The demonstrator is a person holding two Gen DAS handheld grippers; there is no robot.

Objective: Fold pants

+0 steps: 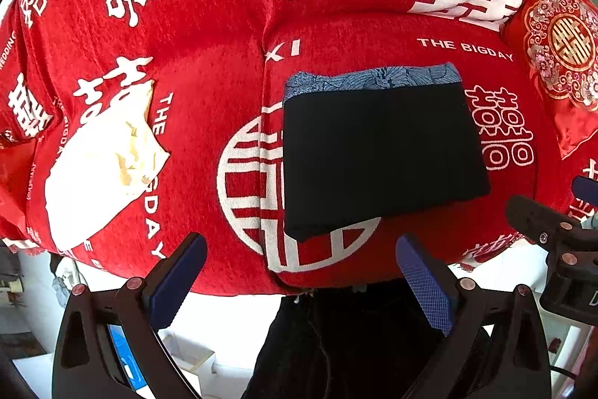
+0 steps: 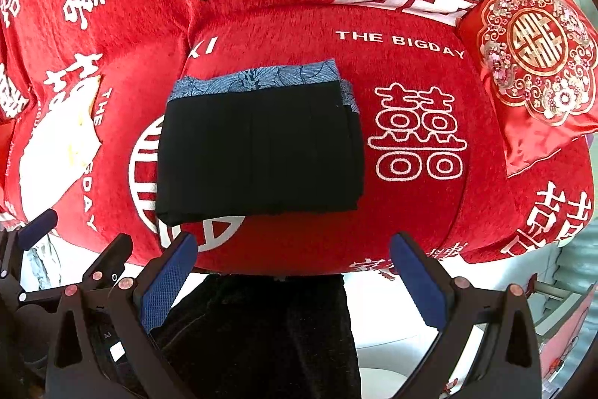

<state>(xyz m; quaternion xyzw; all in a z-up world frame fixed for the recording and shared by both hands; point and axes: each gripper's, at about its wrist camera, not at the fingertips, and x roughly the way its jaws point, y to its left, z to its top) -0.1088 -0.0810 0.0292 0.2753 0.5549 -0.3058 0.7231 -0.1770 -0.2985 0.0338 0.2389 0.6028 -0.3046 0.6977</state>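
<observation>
Pants (image 2: 259, 148), black and already folded into a compact rectangle, lie on the red sofa seat (image 2: 411, 238), stacked on a blue patterned garment (image 2: 258, 79) whose far strip shows beyond them. From where I steer, the fold looks complete or nearly so: edges run fairly square, though the near left corner hangs slightly ragged over the white circle printed on the cover.

My left gripper (image 1: 301, 281) and right gripper (image 2: 293, 281) both hover off the near edge of the seat, fingers spread wide, holding nothing, clear of the cloth. To the left a white cloth (image 1: 101, 174) lies on the next cushion, well apart from the stack. At the far right an embroidered red pillow (image 2: 538, 62) leans against the backrest.

To finish well, I judge the job is a light tidy: close one claw on that loose near corner, tuck it flush, then press the top flat without dragging the pile off the blue layer. A person's dark trouser legs (image 2: 261, 335) stand below the seat.
</observation>
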